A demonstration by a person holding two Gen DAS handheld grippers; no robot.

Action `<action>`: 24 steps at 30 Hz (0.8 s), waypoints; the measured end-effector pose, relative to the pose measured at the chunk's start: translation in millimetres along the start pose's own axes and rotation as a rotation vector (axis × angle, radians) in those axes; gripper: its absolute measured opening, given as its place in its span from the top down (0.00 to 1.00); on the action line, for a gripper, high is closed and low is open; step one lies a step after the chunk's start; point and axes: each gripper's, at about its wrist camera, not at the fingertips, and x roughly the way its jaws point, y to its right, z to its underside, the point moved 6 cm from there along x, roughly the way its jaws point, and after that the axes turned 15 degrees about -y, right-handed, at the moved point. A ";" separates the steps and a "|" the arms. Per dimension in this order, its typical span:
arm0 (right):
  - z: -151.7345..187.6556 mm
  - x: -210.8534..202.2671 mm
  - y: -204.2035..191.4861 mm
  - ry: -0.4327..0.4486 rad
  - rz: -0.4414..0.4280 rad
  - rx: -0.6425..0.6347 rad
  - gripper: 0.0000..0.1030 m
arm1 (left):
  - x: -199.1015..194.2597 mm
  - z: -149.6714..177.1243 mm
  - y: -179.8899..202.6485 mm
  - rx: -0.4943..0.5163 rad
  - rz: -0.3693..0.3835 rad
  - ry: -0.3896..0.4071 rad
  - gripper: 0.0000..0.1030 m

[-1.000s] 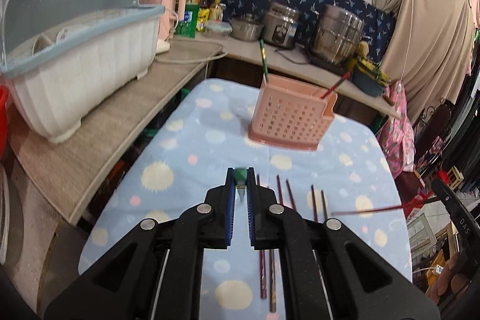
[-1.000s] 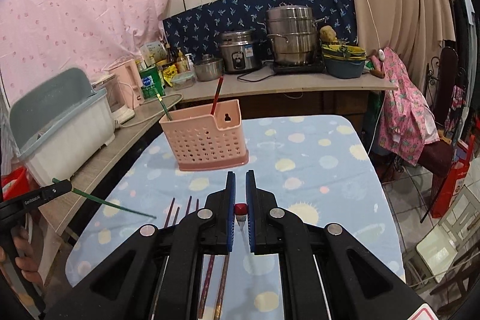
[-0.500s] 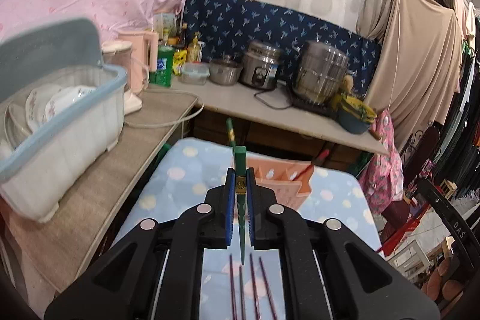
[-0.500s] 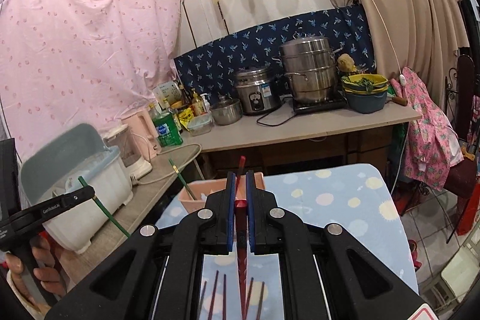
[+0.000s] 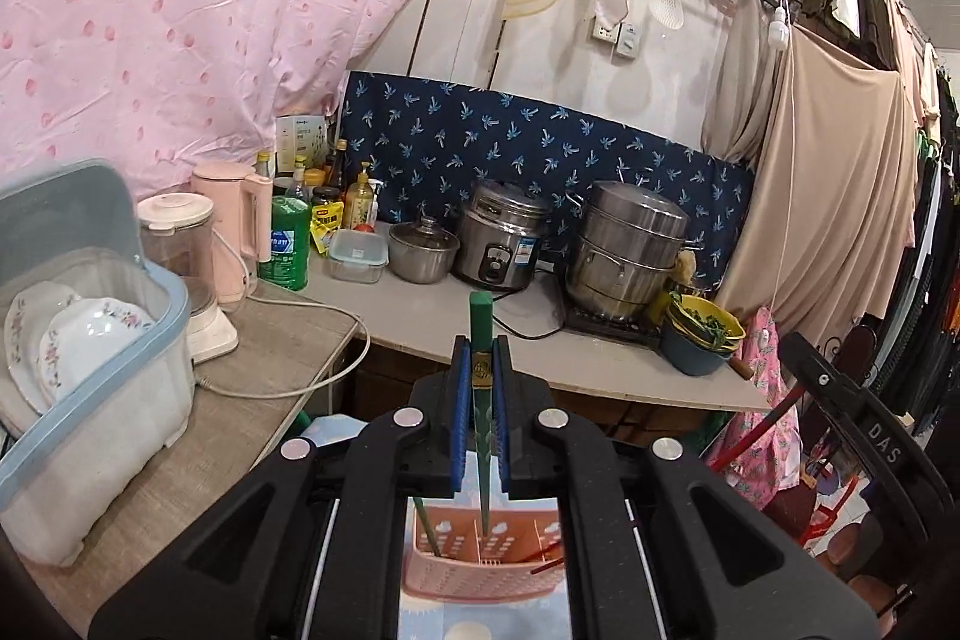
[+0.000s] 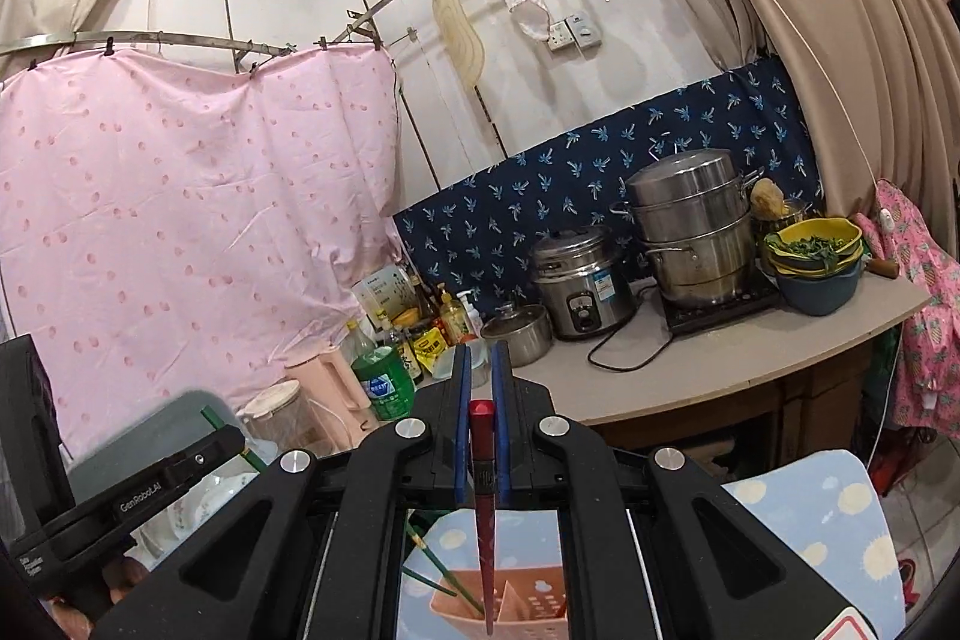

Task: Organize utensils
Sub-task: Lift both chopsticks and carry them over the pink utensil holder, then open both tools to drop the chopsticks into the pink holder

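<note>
On my right-wrist view I can read "GenRobot.AI" printed along the arm of the left gripper [image 6: 198,460], and on my left-wrist view the letters "DAS" show on the black body of the right gripper [image 5: 798,400] at the frame's right edge. The green bottle [image 5: 287,244] on the counter carries a blue label whose print I cannot make out, and the rice cooker [image 5: 501,244] has a small blue sticker, also unreadable. My left gripper's jaws are clamped tight on a green chopstick [image 5: 482,400], which stands nearly upright with its tip hanging over the middle compartment of the pink utensil holder [image 5: 480,574]. My right gripper's jaws are likewise pinched on a red chopstick [image 6: 485,490], its tip pointing down above the same holder. Another green chopstick leans in the holder's left compartment and a red one in its right. The holder sits on a table with a pale blue spotted cloth [image 6: 822,520]. Beyond it a grey counter [image 5: 450,322] holds a steel steamer pot [image 5: 630,244], a pink kettle [image 5: 231,214] and a dish bin with plates [image 5: 90,340], backed by a navy patterned cloth [image 5: 540,148] and a pink sheet [image 5: 180,10].
</note>
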 end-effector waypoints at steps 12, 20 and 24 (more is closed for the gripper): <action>50.7 89.2 44.6 -0.169 0.079 0.026 0.93 | 90.5 46.8 -16.6 -0.009 -0.045 -0.168 0.93; 75.8 95.5 54.8 -0.222 0.094 0.035 0.89 | 112.0 67.8 -25.2 -0.012 -0.060 -0.231 0.93; 77.5 77.0 51.6 -0.201 0.087 0.034 0.74 | 107.2 74.7 -26.8 -0.016 -0.092 -0.241 0.63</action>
